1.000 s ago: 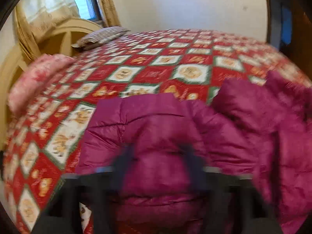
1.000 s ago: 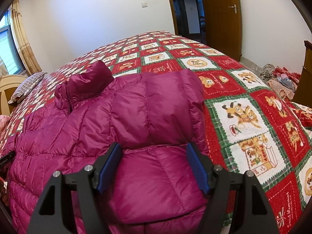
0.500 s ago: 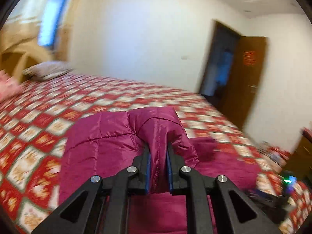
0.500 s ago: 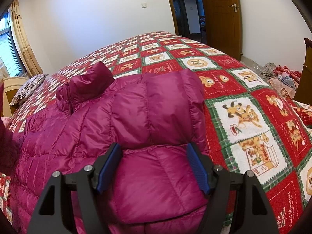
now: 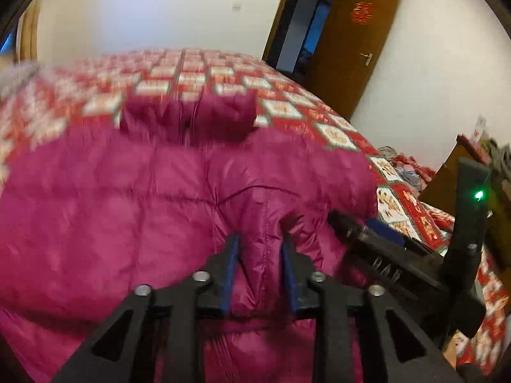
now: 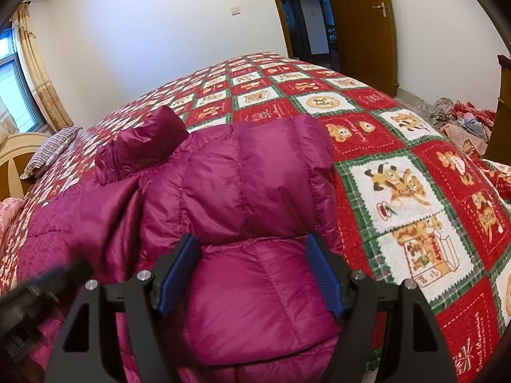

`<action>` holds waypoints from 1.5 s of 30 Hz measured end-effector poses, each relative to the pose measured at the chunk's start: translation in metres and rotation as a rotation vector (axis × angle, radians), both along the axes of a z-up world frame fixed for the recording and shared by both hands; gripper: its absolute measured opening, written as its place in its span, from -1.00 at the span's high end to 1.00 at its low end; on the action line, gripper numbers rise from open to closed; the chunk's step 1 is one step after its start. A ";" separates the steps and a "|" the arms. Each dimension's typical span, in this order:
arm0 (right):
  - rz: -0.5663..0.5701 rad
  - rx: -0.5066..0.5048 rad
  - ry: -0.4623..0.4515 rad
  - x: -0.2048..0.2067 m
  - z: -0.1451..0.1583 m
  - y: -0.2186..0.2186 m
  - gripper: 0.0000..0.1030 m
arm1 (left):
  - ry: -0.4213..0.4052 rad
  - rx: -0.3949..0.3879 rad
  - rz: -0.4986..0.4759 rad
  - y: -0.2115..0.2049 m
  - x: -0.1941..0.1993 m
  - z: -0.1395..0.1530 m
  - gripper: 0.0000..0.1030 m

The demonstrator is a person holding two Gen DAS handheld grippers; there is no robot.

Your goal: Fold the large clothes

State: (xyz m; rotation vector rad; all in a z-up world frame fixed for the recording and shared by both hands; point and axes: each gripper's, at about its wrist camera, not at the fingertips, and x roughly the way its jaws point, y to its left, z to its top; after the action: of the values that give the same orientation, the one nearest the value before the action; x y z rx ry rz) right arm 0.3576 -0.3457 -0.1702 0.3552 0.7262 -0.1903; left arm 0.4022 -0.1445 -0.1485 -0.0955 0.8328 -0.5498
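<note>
A magenta puffer jacket [image 5: 134,198] lies on the bed, its collar [image 5: 191,118] at the far end. My left gripper [image 5: 259,242] has its blue pads close together around a raised fold of the jacket over the jacket's right half. In the right wrist view the jacket [image 6: 242,172] lies with its right side folded over and the collar [image 6: 143,140] at far left. My right gripper [image 6: 252,249] is open, its pads [image 6: 322,271] wide apart above the jacket's near folded part, holding nothing. The right gripper's body [image 5: 399,255] shows at the right of the left wrist view.
The bed has a red, green and white patchwork quilt [image 6: 399,172]. A striped pillow [image 6: 48,153] and wooden headboard [image 6: 16,159] are at the left. A brown door [image 6: 361,22] stands open at the back right. A pile of clothes [image 6: 460,121] lies on the floor.
My left gripper shut on a jacket fold, swung right carrying it across the jacket, and its pads have since parted a little. My right gripper stayed open and still.
</note>
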 end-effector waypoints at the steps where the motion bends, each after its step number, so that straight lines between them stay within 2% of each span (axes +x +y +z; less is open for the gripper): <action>1: 0.000 0.002 -0.001 0.000 0.000 0.000 -0.44 | 0.008 -0.029 -0.012 0.005 -0.003 0.001 0.25; 2: 0.000 0.004 -0.001 0.000 0.000 -0.001 -0.44 | 0.013 -0.040 -0.026 0.006 -0.005 0.003 0.03; 4: 0.000 0.002 0.000 -0.001 0.000 0.000 -0.44 | 0.010 -0.054 -0.054 0.011 -0.012 0.010 -0.26; 7: -0.001 0.003 0.000 -0.001 0.000 -0.001 -0.44 | -0.050 -0.050 -0.060 0.025 -0.031 0.027 -0.42; 10: -0.001 0.002 0.001 0.000 0.000 0.000 -0.44 | -0.088 -0.045 -0.025 0.050 -0.040 0.040 -0.43; 12: -0.006 0.002 0.006 -0.001 0.000 0.000 -0.44 | -0.128 -0.033 0.036 0.077 -0.041 0.051 -0.43; 15: -0.040 -0.029 0.032 -0.008 0.012 0.002 -0.32 | -0.183 0.016 0.144 0.113 -0.032 0.061 -0.44; 17: -0.069 -0.037 -0.044 -0.025 0.034 0.009 -0.32 | -0.212 0.075 0.244 0.140 -0.020 0.064 -0.44; 19: -0.012 -0.023 -0.136 -0.035 0.059 0.025 -0.32 | -0.202 0.104 0.333 0.160 -0.004 0.061 -0.44; 21: 0.101 -0.048 -0.155 -0.027 0.078 0.055 -0.32 | -0.176 0.125 0.414 0.174 0.014 0.055 -0.44; 24: 0.226 -0.103 -0.143 -0.009 0.087 0.100 -0.28 | -0.131 0.197 0.480 0.176 0.037 0.038 -0.44; 26: 0.280 -0.131 -0.113 0.002 0.080 0.122 -0.24 | -0.083 0.230 0.491 0.176 0.045 0.022 -0.44; 27: 0.302 -0.154 -0.075 0.011 0.072 0.133 -0.14 | -0.067 0.237 0.493 0.175 0.046 0.015 -0.44; 30: 0.324 -0.183 0.063 0.022 0.037 0.133 0.15 | 0.001 0.255 0.484 0.172 0.045 -0.011 -0.44; 31: 0.314 -0.199 0.097 0.021 0.027 0.130 0.16 | 0.011 0.252 0.467 0.170 0.040 -0.020 -0.44; 32: 0.303 -0.215 0.119 0.019 0.019 0.124 0.16 | 0.010 0.250 0.457 0.168 0.036 -0.022 -0.44; 34: 0.286 -0.201 0.141 0.009 0.006 0.109 -0.03 | 0.004 0.245 0.423 0.164 0.029 -0.031 -0.47; 36: 0.272 -0.133 0.141 0.000 -0.004 0.092 -0.03 | 0.029 0.240 0.417 0.162 0.029 -0.038 -0.65; 38: 0.259 -0.114 0.141 -0.002 -0.006 0.086 -0.03 | 0.056 0.249 0.418 0.160 0.034 -0.042 -0.80; 42: 0.258 -0.235 0.166 -0.002 -0.002 0.106 -0.04 | 0.059 0.261 0.396 0.161 0.035 -0.035 -0.80; 45: 0.273 -0.229 0.176 -0.004 0.002 0.097 -0.04 | 0.016 0.195 0.396 0.175 0.022 -0.012 -0.80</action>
State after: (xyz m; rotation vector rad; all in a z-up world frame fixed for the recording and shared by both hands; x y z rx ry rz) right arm 0.3533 -0.2492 -0.1682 0.0185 0.9081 -0.0451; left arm 0.4244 0.0309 -0.1604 -0.0831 0.8521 -0.0943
